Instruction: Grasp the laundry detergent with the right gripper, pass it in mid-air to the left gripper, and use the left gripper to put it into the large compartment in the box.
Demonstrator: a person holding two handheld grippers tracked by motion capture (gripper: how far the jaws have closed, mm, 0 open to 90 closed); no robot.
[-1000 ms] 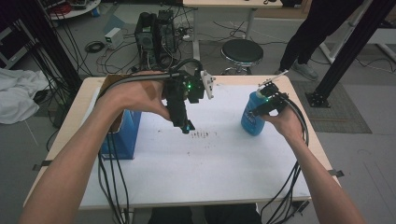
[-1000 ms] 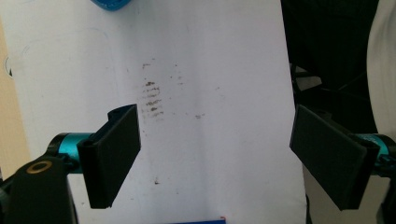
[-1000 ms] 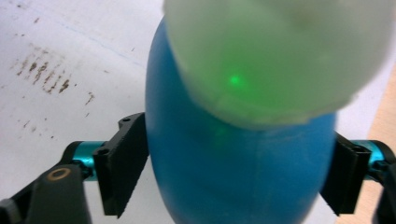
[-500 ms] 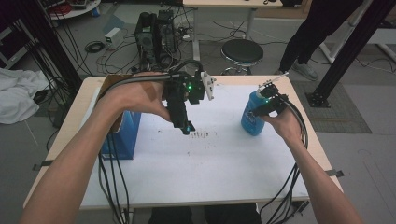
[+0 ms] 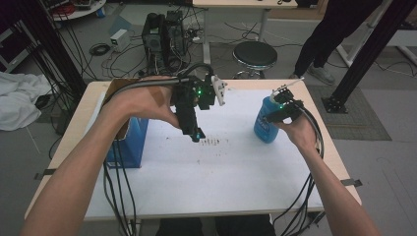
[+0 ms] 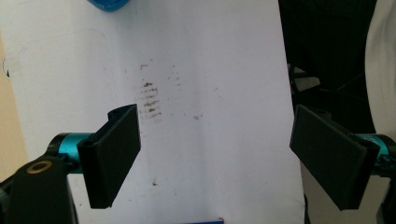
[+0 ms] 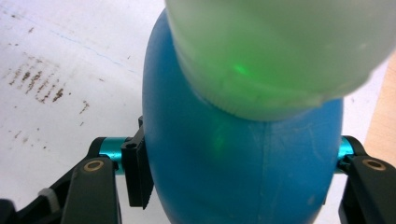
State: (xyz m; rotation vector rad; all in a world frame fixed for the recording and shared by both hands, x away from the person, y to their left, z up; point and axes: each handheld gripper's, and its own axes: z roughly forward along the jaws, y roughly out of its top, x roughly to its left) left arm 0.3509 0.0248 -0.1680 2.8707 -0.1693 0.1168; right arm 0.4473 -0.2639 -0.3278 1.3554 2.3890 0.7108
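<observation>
In the high view the person's left forearm rises from the lower left of the frame toward the centre, the left hand (image 5: 147,103) wrapped over the top of the left gripper (image 5: 195,135), which tilts steeply downward so that its tips hang just above the white-topped counter (image 5: 221,182), close to a patch of small dark specks (image 5: 211,142). In the left gripper view its jaws stand released, spread wide with only the white surface and the specks (image 6: 152,100) between them. The right forearm comes up from the lower right, the right hand (image 5: 300,132) bent at the wrist and holding the right gripper (image 5: 275,117) roughly level at the right of centre. Its jaws are clamped on the sides of a blue plastic bottle with a pale cap (image 5: 265,123), which stands upright on the counter at the right of the frame; in the right gripper view the blue body (image 7: 243,172) sits pressed between both jaws. A blue box (image 5: 130,142) stands on the counter at the left, partly behind the left arm.
</observation>
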